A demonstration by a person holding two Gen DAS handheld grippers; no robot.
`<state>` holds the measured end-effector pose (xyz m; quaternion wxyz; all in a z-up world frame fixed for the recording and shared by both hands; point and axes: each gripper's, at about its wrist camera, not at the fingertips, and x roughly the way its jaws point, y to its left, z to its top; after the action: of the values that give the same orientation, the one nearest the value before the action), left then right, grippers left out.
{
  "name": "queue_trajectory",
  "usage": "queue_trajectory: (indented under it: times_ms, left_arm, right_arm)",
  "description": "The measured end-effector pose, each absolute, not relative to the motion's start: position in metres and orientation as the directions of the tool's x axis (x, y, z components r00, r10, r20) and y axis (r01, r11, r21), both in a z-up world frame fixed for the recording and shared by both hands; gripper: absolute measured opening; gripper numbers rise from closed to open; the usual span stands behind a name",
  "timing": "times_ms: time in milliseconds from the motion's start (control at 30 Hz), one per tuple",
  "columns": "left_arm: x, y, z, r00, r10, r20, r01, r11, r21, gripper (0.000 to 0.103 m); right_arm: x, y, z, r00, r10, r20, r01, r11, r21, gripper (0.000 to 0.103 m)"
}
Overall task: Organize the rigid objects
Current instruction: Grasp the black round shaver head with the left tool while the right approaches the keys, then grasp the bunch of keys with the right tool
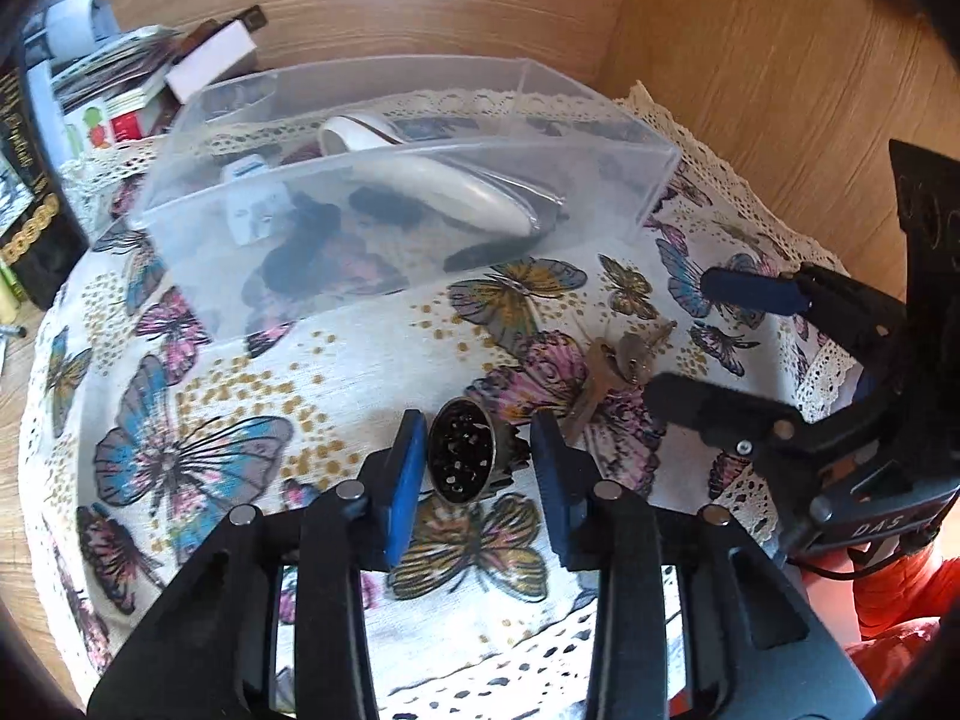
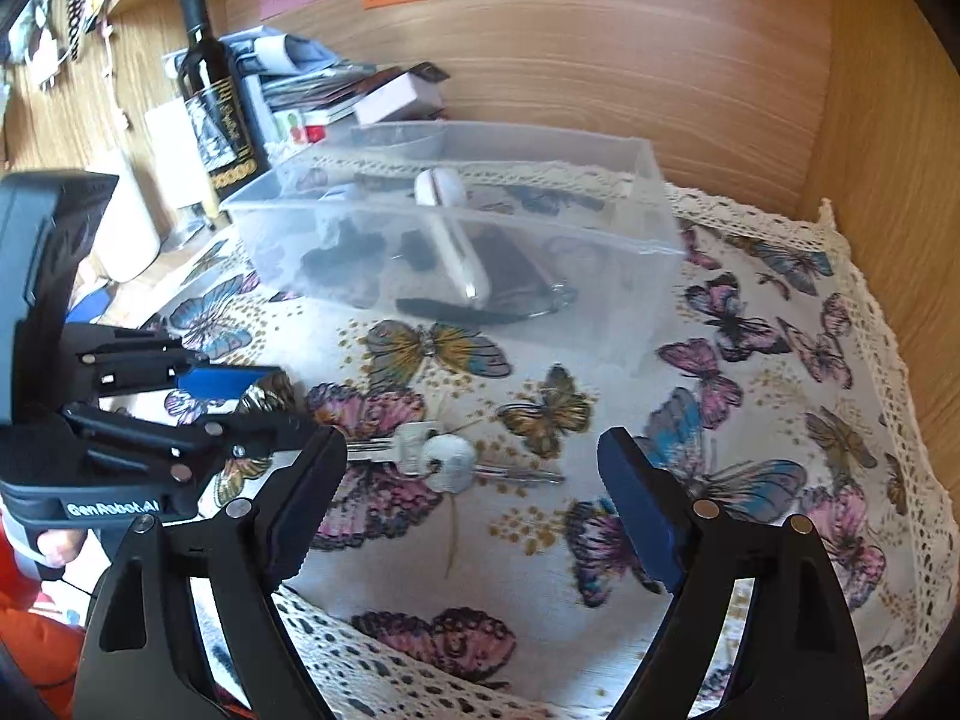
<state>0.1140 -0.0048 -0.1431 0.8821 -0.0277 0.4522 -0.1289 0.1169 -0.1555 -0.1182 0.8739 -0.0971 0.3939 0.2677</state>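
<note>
The left gripper [image 1: 474, 468] has its fingers spread around a small oval metal container [image 1: 461, 457] with dark flecked contents, the blue pads just beside it on either side, whether touching I cannot tell. It sits on the butterfly-print cloth [image 1: 336, 360] covering the surface. The right gripper [image 2: 474, 504] hangs with fingers wide apart above a bunch of keys [image 2: 441, 459] lying on the cloth. Behind stands a clear plastic box [image 2: 600, 276] holding a white device [image 2: 453, 240] and dark items

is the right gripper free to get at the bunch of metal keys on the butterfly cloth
Probably yes. The right gripper stands open, with the bunch of metal keys lying flat on the butterfly cloth just ahead between its fingers, nothing covering them. The left gripper sits close beside.
</note>
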Motion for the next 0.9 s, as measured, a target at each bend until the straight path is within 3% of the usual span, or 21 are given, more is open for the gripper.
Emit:
queue_trajectory:
  times_ms: [467, 533, 600, 833, 867, 900]
  left_arm:
    - [0.096, 0.041, -0.132, 0.623, -0.222, -0.750, 0.099, 0.974, -0.206, 0.035]
    - [0.096, 0.040, -0.132, 0.625, -0.228, -0.746, 0.105, 0.972, -0.210, 0.035]
    - [0.095, 0.040, -0.131, 0.630, -0.235, -0.740, 0.112, 0.971, -0.213, 0.035]
    - [0.091, 0.037, -0.123, 0.654, -0.232, -0.721, 0.111, 0.971, -0.212, 0.035]
    - [0.091, 0.038, -0.121, 0.658, -0.230, -0.717, 0.109, 0.971, -0.211, 0.035]
    - [0.091, 0.038, -0.120, 0.661, -0.229, -0.714, 0.108, 0.971, -0.211, 0.035]
  right_arm:
    - [0.127, -0.102, -0.149, 0.438, 0.365, -0.822, -0.648, 0.762, -0.007, 0.089]
    - [0.130, -0.104, -0.149, 0.435, 0.371, -0.821, -0.644, 0.765, 0.004, 0.074]
    - [0.132, -0.108, -0.148, 0.438, 0.372, -0.818, -0.632, 0.775, 0.014, 0.066]
    - [0.132, -0.114, -0.143, 0.459, 0.375, -0.805, -0.600, 0.800, 0.030, 0.058]
    - [0.132, -0.115, -0.143, 0.462, 0.375, -0.804, -0.596, 0.803, 0.032, 0.051]
    - [0.132, -0.115, -0.142, 0.464, 0.381, -0.800, -0.596, 0.802, 0.036, 0.016]
